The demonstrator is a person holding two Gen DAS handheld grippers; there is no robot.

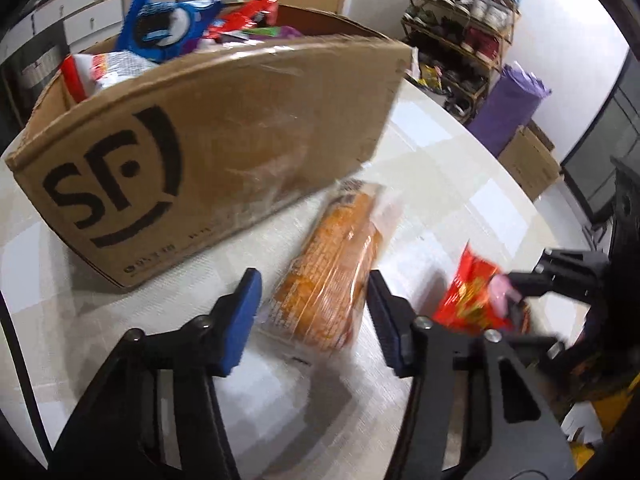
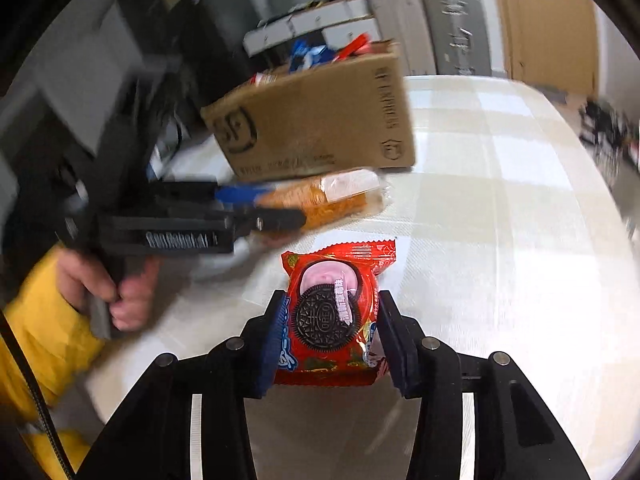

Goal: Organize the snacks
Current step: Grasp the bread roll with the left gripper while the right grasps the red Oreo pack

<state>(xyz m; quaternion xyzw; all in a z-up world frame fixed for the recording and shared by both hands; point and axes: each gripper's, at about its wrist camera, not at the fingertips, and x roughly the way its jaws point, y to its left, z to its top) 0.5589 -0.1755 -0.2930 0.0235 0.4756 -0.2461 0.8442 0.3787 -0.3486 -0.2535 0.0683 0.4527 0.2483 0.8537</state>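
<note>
Right hand-held gripper: its two blue pads squeeze the sides of a red Oreo packet. The packet looks lifted just above the desk.
Left hand-held gripper: its fingers are spread wide, one on each side of an orange snack pack. They do not seem to touch it yet.
Orange snack pack: it lies flat on the desk, just beside the front of the cardboard box. Its far end may touch the box; I cannot tell for sure.
How the packet feels: I think it is light and puffy. The wrapper is shiny, so it may slip. The cookies inside can break, so a soft squeeze is best.
Where to grab the orange pack: I would hold it across the middle, on its long sides. Its clear wrap looks thin and crinkly.
Cardboard box: it sits on the desk with "SF" printed on it. A blue Oreo bag and other snacks poke out of the top.
Room: a shoe rack stands by the far wall.
</note>
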